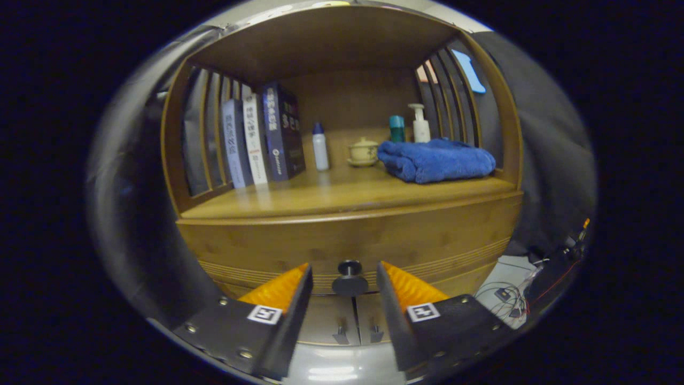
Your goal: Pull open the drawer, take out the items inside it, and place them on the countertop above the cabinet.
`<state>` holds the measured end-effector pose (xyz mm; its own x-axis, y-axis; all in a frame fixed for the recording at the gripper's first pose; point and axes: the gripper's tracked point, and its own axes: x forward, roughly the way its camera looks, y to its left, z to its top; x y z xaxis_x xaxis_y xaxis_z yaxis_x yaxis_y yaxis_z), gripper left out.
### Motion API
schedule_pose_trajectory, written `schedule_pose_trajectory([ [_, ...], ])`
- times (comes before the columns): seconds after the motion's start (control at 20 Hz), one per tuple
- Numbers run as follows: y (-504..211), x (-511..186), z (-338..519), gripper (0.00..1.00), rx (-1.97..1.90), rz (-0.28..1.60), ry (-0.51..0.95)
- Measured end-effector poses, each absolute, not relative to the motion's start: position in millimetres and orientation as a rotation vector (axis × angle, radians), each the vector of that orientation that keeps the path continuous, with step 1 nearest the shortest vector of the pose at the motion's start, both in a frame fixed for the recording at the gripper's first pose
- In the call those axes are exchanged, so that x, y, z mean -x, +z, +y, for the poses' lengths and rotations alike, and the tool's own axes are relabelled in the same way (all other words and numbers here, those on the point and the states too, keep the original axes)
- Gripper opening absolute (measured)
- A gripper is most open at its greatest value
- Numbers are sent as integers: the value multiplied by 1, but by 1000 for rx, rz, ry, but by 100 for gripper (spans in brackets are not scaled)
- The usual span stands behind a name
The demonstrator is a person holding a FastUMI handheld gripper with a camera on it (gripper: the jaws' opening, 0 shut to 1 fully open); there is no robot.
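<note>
So the gripper (344,278) is spread wide here, one finger on each side of the round dark drawer knob (349,277), and neither one is touching it, there's a clear gap on both sides. The knob sits on the front of the wooden drawer (352,240), which looks fully closed, flush with the cabinet, so whatever's inside is hidden. Right above the drawer is the countertop (320,195), set in an open wooden nook with slatted sides. On it, off to the left, a few books (262,140) stand upright against the slats. Next to them there's a small white bottle with a dark blue cap (319,146), then a little cream lidded cup on a saucer (363,152). On the right is a folded blue towel (435,159), with a teal-capped container (396,128) and a white pump bottle (420,123) standing behind it. Below the drawer you can see two cabinet doors with small handles (355,334), and some loose wires (507,294) lie on the floor off to the right.
</note>
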<state>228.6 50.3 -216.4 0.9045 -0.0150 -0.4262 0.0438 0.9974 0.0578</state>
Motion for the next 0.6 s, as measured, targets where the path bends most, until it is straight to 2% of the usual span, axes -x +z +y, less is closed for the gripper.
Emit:
schedule_pose_trajectory([
  [0.1,-231,-231,52,60,-67,475,-14],
  [0.2,-243,-239,48,60,-44,509,-22],
  [0.4,-244,-242,47,40,-6,499,-25],
  [0.5,-247,-242,48,39,-13,499,-37],
  [0.55,-243,-240,47,33,-6,501,-39],
  [0.6,-245,-239,47,33,2,508,-41],
])
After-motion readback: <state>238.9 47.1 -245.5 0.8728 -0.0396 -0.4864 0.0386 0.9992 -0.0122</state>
